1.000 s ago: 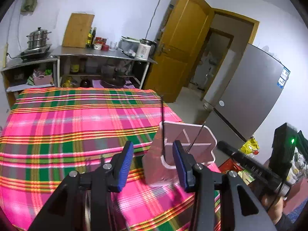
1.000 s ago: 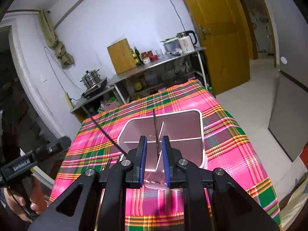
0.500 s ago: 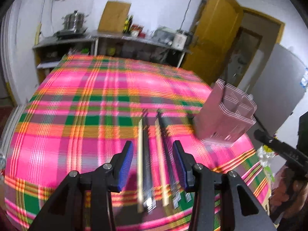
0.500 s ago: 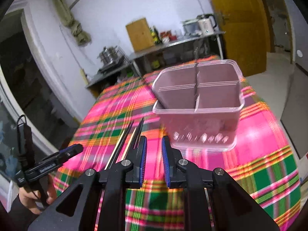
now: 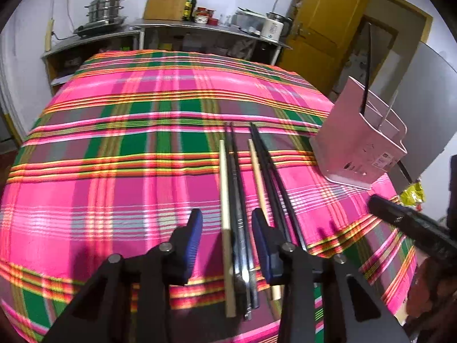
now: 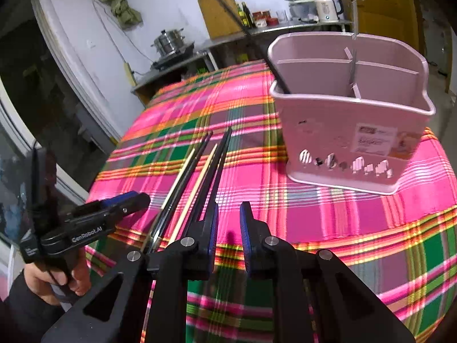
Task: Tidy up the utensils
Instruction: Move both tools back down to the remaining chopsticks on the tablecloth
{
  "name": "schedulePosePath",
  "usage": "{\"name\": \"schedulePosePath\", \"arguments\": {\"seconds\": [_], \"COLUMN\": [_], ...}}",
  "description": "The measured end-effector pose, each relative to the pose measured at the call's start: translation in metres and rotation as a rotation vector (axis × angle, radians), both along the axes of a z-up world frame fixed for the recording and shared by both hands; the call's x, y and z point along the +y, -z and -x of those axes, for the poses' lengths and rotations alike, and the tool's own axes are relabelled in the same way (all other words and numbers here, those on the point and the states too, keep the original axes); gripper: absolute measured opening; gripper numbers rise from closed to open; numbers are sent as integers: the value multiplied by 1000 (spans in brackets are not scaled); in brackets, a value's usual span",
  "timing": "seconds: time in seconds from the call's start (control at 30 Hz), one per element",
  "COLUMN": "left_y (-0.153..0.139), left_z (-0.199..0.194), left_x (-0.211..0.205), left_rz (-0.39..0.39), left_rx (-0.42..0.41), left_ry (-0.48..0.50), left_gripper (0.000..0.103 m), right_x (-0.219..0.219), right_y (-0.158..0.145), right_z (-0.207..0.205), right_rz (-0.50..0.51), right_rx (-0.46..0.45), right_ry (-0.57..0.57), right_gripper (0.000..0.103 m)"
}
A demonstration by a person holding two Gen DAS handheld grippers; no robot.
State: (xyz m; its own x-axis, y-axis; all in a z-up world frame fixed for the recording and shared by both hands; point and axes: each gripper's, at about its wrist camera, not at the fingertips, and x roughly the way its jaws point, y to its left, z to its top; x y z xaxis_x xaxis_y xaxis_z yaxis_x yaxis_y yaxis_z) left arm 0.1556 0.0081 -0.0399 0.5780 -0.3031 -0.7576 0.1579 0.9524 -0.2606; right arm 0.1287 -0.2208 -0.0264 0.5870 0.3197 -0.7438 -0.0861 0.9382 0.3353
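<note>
While only two sticks stand in the pink caddy, we find the rest of the chopsticks lying loose between our left gripper's closing, empty jaws; our right gripper hangs narrowly parted, holding nothing.

Both my feeds look evenly lit, kinda cool indoor light, with oversaturated pinks on the plaid cloth. Heavy fisheye bending and black vignette in the corners. Near ends of the chopsticks smear with blur, and soft shadows sit under my left tool.
</note>
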Motion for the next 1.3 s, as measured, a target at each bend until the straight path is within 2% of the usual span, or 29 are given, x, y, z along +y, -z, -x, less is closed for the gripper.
{"name": "schedulePosePath", "arguments": {"seconds": [0.1,0.4,0.47,0.63,0.87,1.07,1.3], "left_y": [2,18,22,24,28,29,29], "left_z": [-7,-25,-29,-30,-28,-33,-37], "left_x": [-8,-21,-21,-22,-16,-19,-14], "left_rz": [11,19,23,-14,-7,-60,-34], "left_rx": [6,37,44,42,45,36,37], "left_ry": [38,95,97,83,68,52,40], "left_gripper": [24,17,12,12,15,16,15], "right_x": [10,28,28,28,32,38,45], "right_y": [10,31,32,34,39,44,50], "right_z": [-9,-25,-26,-26,-31,-41,-52], "right_rz": [6,18,21,19,23,44,66], "right_rx": [18,52,57,62,72,84,95], "right_ry": [-22,-53,-54,-54,-67,-75,-80], "right_gripper": [16,16,16,16,16,16,16]}}
